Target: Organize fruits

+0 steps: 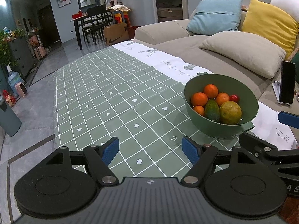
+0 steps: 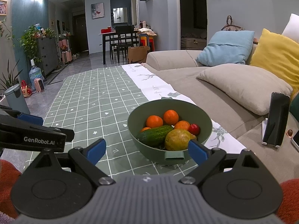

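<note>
Both the left gripper (image 1: 150, 150) and right gripper (image 2: 147, 152) gape wide, empty, near the bowl (image 2: 149, 150); the cucumber (image 2: 155, 134) lies crosswise inside.

A green bowl (image 2: 149, 150) holds oranges (image 2: 154, 121), a cucumber (image 2: 154, 135) and a pear-like fruit (image 2: 177, 139). The right gripper (image 2: 147, 152) gapes wide before it.

Left of the round green plastic bowl (image 2: 169, 149) the green checked tablecloth on the worktop (image 1: 112, 97) lies bare — open passage there and beyond the bowl. Right of the bowl, a black phone upright on a white stand (image 2: 276, 119) blocks the way, with the beige fabric sofa (image 2: 214, 100) behind it. Above the bowl's heaped fruit — nothing overhead.
</note>
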`<state>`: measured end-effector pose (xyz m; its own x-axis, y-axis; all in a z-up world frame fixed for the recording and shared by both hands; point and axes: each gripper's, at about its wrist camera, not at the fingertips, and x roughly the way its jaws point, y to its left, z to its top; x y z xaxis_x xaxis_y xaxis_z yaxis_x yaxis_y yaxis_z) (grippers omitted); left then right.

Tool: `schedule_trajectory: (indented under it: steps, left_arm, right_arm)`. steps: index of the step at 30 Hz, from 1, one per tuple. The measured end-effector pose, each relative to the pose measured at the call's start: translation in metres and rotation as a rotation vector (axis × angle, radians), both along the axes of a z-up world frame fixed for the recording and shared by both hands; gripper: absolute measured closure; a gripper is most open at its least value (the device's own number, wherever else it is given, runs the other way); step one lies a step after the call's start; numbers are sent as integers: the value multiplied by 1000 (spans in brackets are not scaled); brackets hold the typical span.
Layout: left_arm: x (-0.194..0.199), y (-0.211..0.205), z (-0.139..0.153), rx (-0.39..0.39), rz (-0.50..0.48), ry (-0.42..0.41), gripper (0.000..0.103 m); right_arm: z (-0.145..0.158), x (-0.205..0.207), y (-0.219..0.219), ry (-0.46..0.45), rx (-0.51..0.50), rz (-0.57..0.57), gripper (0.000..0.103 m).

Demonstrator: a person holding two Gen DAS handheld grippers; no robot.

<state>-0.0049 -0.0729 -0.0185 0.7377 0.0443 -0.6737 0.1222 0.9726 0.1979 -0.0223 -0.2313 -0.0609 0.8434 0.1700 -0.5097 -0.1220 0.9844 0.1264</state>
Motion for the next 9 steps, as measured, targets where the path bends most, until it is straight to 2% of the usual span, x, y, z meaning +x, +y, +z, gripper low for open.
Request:
schedule_trajectory:
  steps: [9]
  left_arm:
    - [1,-1,0,4,2,-2,14]
  right_arm:
    - [-1,0,0,7,0,5,12]
